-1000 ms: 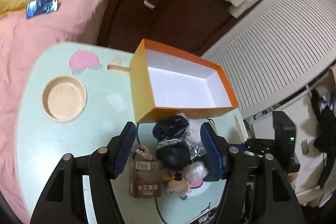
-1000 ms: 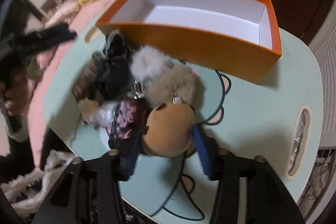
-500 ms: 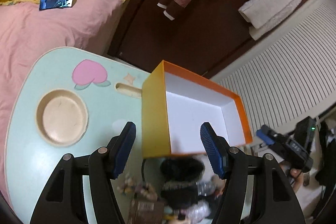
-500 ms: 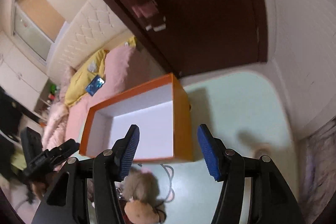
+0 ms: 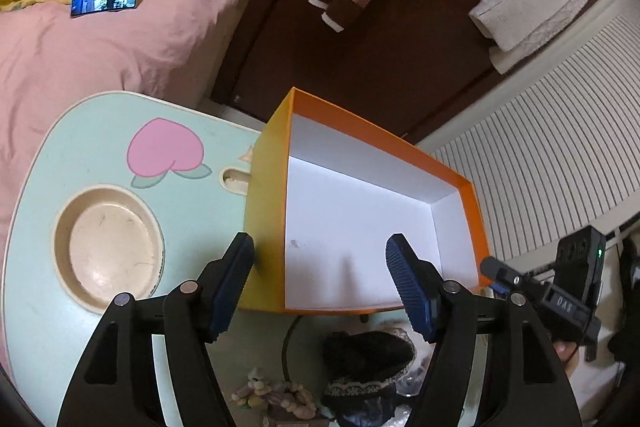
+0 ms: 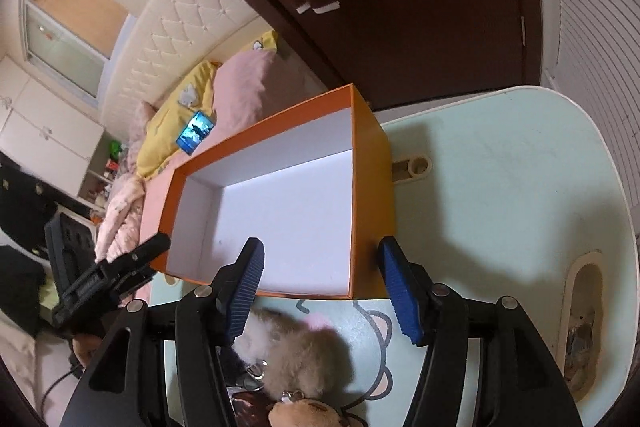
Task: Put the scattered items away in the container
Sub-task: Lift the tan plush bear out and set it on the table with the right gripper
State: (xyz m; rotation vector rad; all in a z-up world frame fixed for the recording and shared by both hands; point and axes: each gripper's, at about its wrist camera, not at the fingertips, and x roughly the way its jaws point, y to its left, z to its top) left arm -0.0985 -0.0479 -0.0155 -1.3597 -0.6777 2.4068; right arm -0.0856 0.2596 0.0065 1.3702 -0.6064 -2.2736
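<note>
Orange cardboard box (image 5: pixel 376 223) with white inside walls sits open and empty on the pale green table (image 5: pixel 92 147), and nothing has gone into it yet, so I judge my job now is to pick the first toy from the pile just in front of the box. My left gripper (image 5: pixel 320 283) hangs over the near left corner of the box with its blue jaws apart and nothing between them; they have just been opening a bit more. My right gripper (image 6: pixel 320 287) hangs over the near right corner, jaws apart too and holding nothing. The scattered things lie low in both views, close to the box's near wall: a black lacy cloth piece (image 5: pixel 368 359), a string of pale beads (image 5: pixel 276 395), a fluffy beige pom-pom (image 6: pixel 308 359) and a small brown plush bear (image 6: pixel 304 417) that I can only partly see. To do this well, I think I should tip one gripper down toward the pile, pick one thing that lies free on top, like the fluffy pom-pom, and close softly around its middle. I would keep the other gripper out of the way so the two do not bump. The box looks light, so I should lift the toy clear over its wall and not push against it.
</note>
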